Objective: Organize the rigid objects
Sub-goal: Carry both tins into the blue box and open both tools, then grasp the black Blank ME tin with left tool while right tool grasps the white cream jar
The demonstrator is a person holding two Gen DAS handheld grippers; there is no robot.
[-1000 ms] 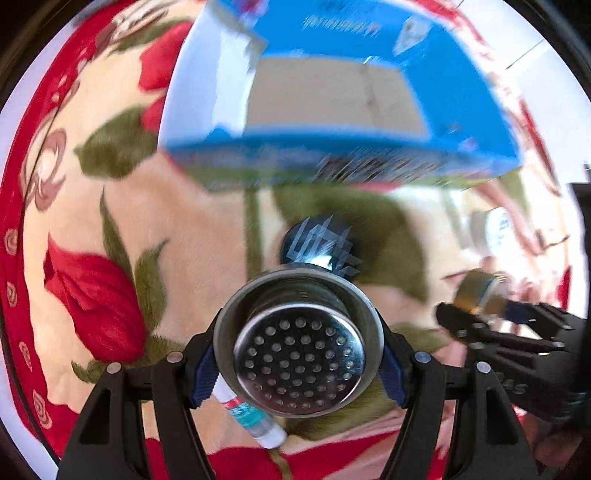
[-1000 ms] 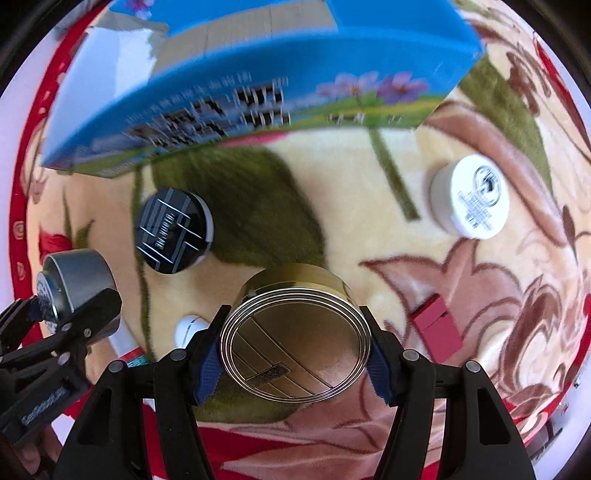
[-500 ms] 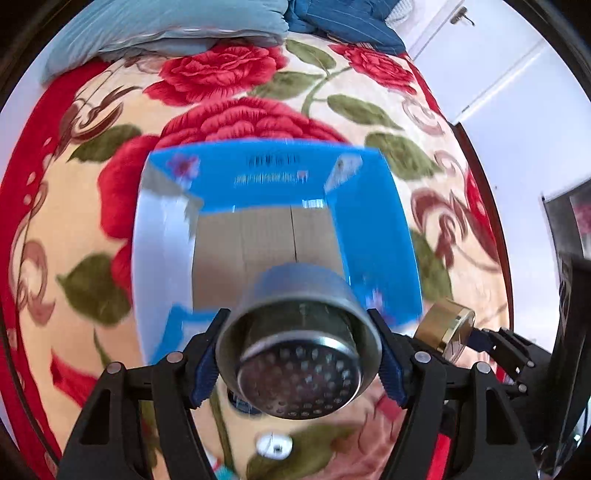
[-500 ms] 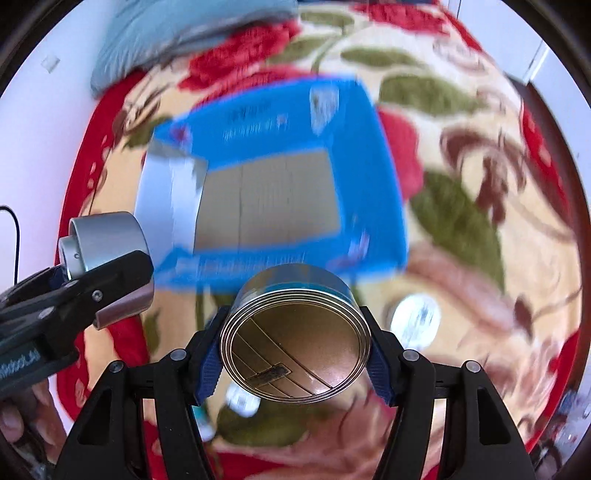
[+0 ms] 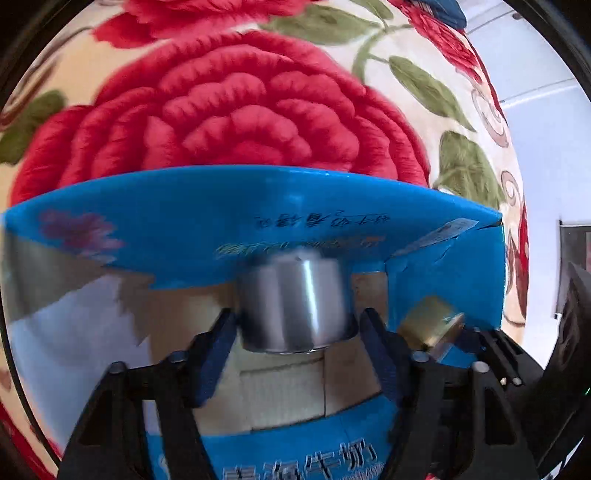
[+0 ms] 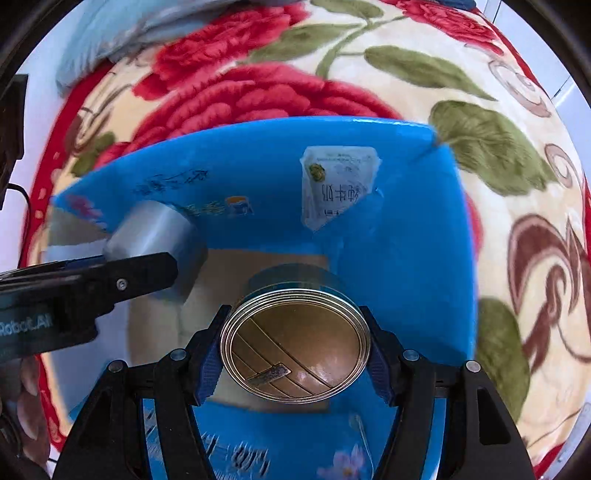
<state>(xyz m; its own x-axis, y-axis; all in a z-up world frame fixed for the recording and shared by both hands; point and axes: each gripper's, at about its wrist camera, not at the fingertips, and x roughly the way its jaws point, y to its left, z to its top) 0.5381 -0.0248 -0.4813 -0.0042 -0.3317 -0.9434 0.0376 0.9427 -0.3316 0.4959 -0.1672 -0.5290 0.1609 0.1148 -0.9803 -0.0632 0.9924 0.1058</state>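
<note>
Two tins over the blue box [image 6: 406,229] — gold tin's [image 6: 295,343] lid only rightward.

Bedroom: floral blanket [image 6: 498,155], pillow [image 6: 122,33]

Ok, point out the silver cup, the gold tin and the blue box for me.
silver cup [image 5: 295,306]: left wrist view, shiny side wall.
gold tin [image 6: 295,354]: right wrist view, lid centre.
blue box [image 6: 258,162]: right wrist view, far inner wall.
</note>
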